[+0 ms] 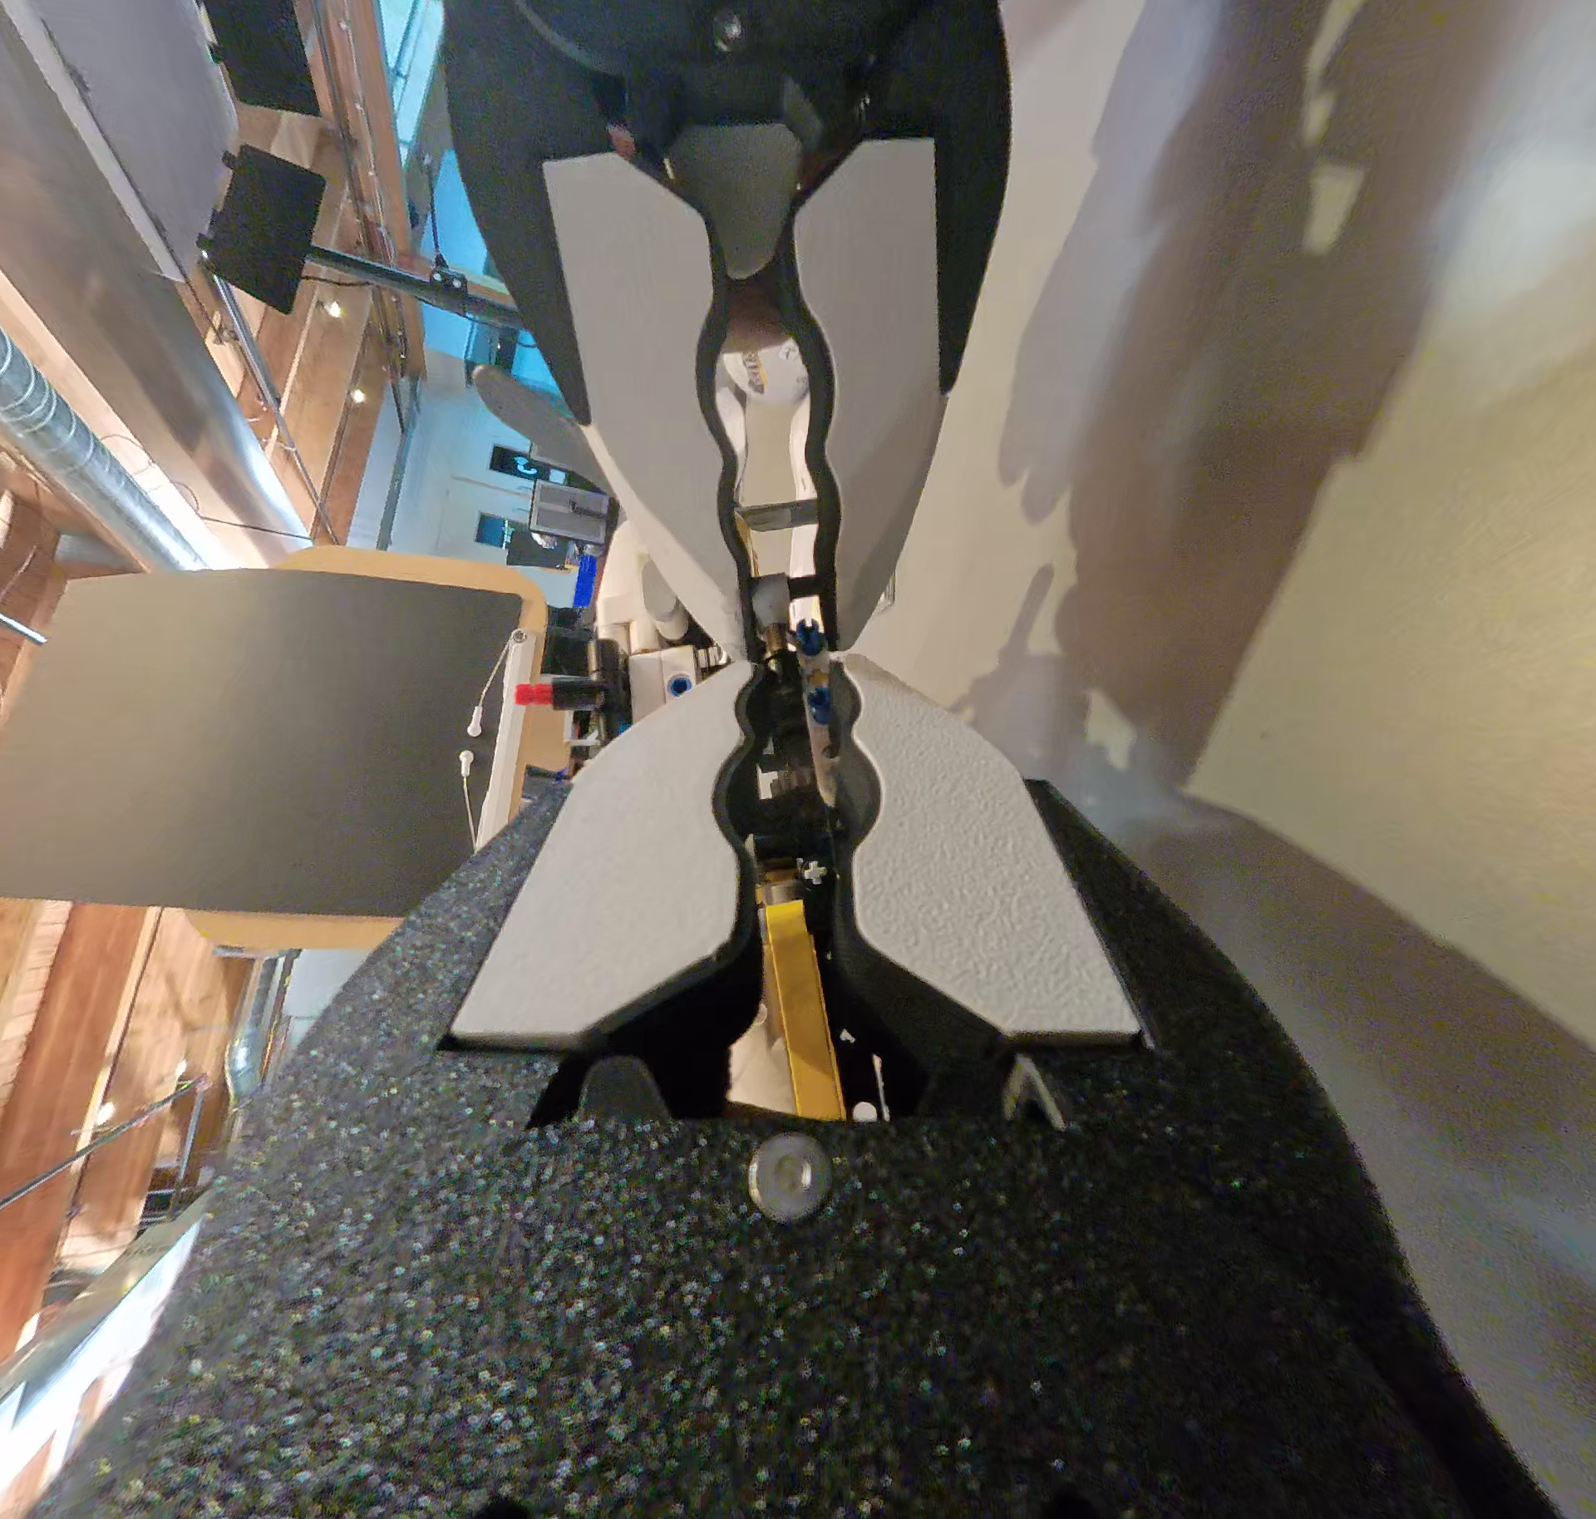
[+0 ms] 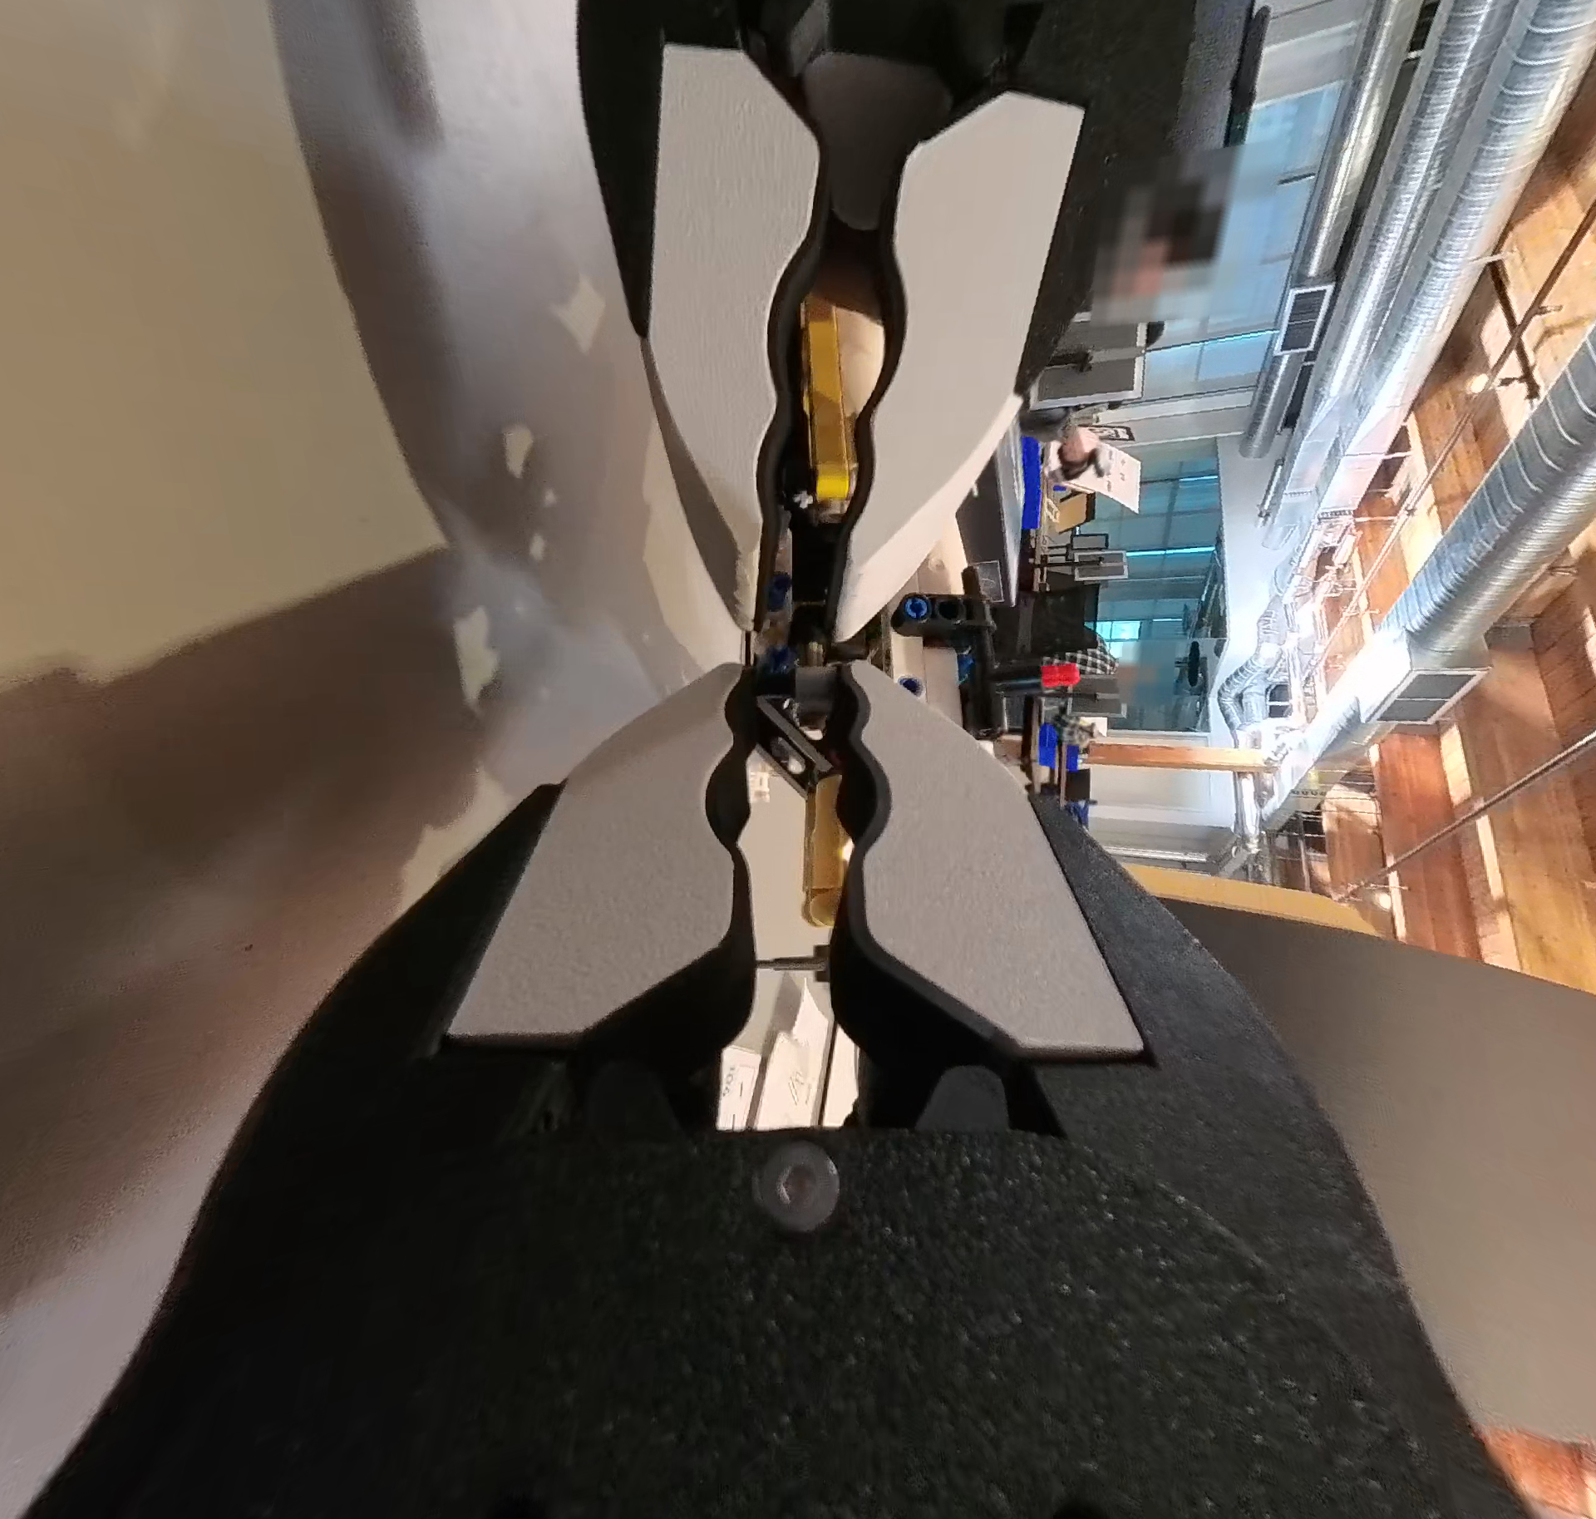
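Observation:
My two grippers meet tip to tip on one small toy-brick assembly. In the left wrist view my left gripper (image 1: 799, 683) is shut on the assembly (image 1: 777, 752). Black parts, a yellow beam (image 1: 799, 1002) and a pale beam with blue pins (image 1: 816, 700) lie between its fingers. The right gripper (image 1: 790, 622) comes in from above. In the right wrist view my right gripper (image 2: 799, 683) is shut on a black block (image 2: 812, 687) of the same assembly. An angled black beam (image 2: 790, 743) and a yellow piece (image 2: 825, 838) sit behind it. The left gripper (image 2: 794, 614) is opposite, around the yellow beam (image 2: 829, 406).
A cream surface (image 1: 1295, 527) with shadows lies on one side of both views. A black-topped table (image 1: 259, 735) with a wooden edge is beside the grippers. More toy-brick parts, one with a red end (image 1: 535, 694), stand behind the tips. Silver ducts (image 2: 1468, 527) run farther off. Left and right tips are no more than a few centimetres apart.

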{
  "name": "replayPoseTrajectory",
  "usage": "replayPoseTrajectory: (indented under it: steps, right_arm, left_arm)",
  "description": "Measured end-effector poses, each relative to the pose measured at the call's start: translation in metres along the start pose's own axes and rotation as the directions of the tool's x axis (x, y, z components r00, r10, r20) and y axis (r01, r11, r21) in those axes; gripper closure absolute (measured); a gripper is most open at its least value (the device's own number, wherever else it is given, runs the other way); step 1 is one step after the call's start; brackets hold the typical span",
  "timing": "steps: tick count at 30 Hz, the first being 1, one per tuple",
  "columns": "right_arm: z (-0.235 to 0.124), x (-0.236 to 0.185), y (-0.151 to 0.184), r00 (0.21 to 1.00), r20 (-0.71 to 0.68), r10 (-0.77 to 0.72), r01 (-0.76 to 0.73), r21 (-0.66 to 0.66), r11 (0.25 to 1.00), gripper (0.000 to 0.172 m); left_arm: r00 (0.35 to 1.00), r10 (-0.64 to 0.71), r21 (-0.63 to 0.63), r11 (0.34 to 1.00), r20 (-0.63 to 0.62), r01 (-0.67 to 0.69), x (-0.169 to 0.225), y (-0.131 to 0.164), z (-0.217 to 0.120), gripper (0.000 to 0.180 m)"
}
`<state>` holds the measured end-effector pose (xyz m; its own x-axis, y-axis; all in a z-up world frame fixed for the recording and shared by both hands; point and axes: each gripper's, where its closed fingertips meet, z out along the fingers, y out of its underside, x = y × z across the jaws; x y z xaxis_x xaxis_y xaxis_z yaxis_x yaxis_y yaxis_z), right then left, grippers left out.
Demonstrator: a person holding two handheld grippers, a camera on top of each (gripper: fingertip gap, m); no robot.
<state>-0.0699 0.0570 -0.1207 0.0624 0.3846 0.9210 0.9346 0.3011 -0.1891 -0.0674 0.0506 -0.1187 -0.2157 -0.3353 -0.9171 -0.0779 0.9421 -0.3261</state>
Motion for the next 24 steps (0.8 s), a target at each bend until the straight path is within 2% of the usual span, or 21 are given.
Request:
replayPoseTrajectory:
  steps: [9,10,12,13,14,16,19,23,24]
  right_arm:
    - [-0.003,-0.001,0.003,0.999,0.003,0.033,-0.033,0.011,0.999,0.156]
    - [-0.006,0.003,0.008,0.999,-0.02,0.039,-0.04,-0.005,0.999,0.156]
    - [-0.022,0.018,0.029,0.99,-0.076,0.121,-0.123,-0.018,0.992,0.156]
    - [-0.029,0.022,0.036,0.983,-0.09,0.162,-0.163,-0.006,0.987,0.156]
    - [-0.031,0.02,0.04,0.983,-0.085,0.165,-0.167,-0.007,0.986,0.156]
    - [-0.025,0.008,0.036,0.99,-0.042,0.135,-0.135,-0.002,0.991,0.156]
    - [-0.017,-0.011,0.024,0.992,0.02,0.124,-0.125,0.026,0.992,0.156]
    - [-0.017,-0.022,0.025,0.98,0.056,0.193,-0.196,0.048,0.979,0.156]
    - [-0.018,-0.025,0.025,0.976,0.065,0.206,-0.21,0.053,0.976,0.156]
  left_arm:
    - [1.0,0.011,0.005,1.0,-0.001,-0.011,0.001,0.0,0.0,0.166]
    - [1.0,0.021,-0.025,0.999,0.0,-0.021,0.001,0.006,-0.001,0.167]
    - [0.999,0.031,-0.189,0.982,0.008,-0.029,-0.001,0.052,-0.011,0.174]
    - [1.0,-0.011,-0.201,0.98,0.012,0.013,-0.001,0.065,-0.018,0.175]
    - [0.998,-0.054,-0.188,0.98,0.027,0.058,-0.005,0.067,-0.023,0.176]
    - [0.998,-0.055,-0.18,0.982,0.014,0.057,-0.008,0.058,-0.022,0.175]
    - [0.996,-0.038,-0.151,0.988,-0.077,0.026,0.014,0.047,-0.008,0.174]
    - [0.983,0.02,-0.221,0.973,-0.18,-0.06,0.049,0.054,0.002,0.174]
    - [0.983,0.033,-0.225,0.971,-0.18,-0.074,0.052,0.055,0.003,0.178]
